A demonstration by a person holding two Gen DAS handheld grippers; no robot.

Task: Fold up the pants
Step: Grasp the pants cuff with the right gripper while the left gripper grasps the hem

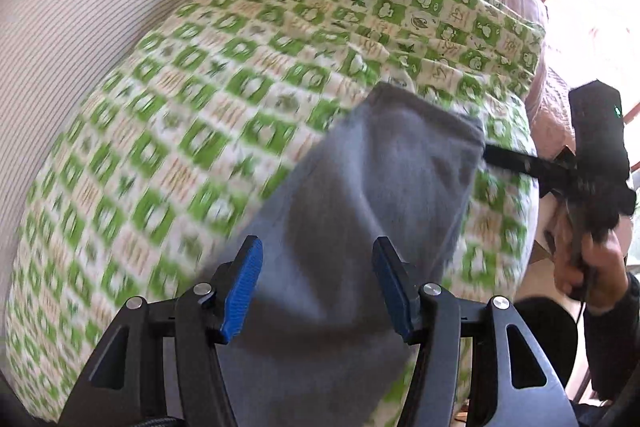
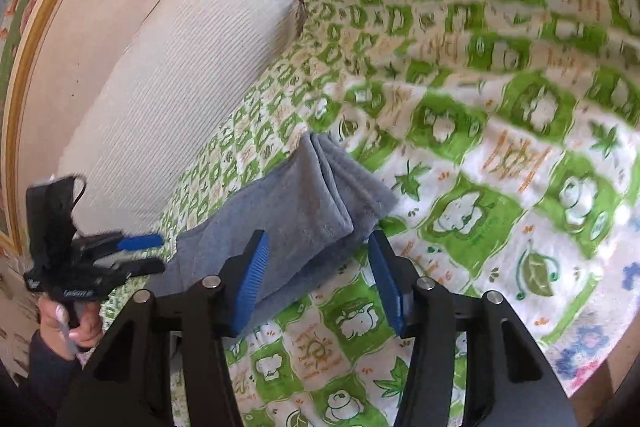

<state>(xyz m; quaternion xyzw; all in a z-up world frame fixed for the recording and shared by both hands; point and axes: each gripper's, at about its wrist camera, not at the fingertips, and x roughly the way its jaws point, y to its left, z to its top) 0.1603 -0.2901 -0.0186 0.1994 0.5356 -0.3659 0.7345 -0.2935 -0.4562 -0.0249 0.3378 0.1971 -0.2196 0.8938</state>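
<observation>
— What is lost near the left gripper (image 1: pixel 316 287)?
— The near end of the pants (image 1: pixel 360 211) is cut off below its fingers, and the quilt (image 1: pixel 168 131) beside it is smeared by blur.

— And by the right gripper (image 2: pixel 316 279)?
— The quilt's far part is blurred there too; the pants' near edge is hidden behind one finger (image 2: pixel 250 275). Whether cloth is touched cannot be told.
</observation>
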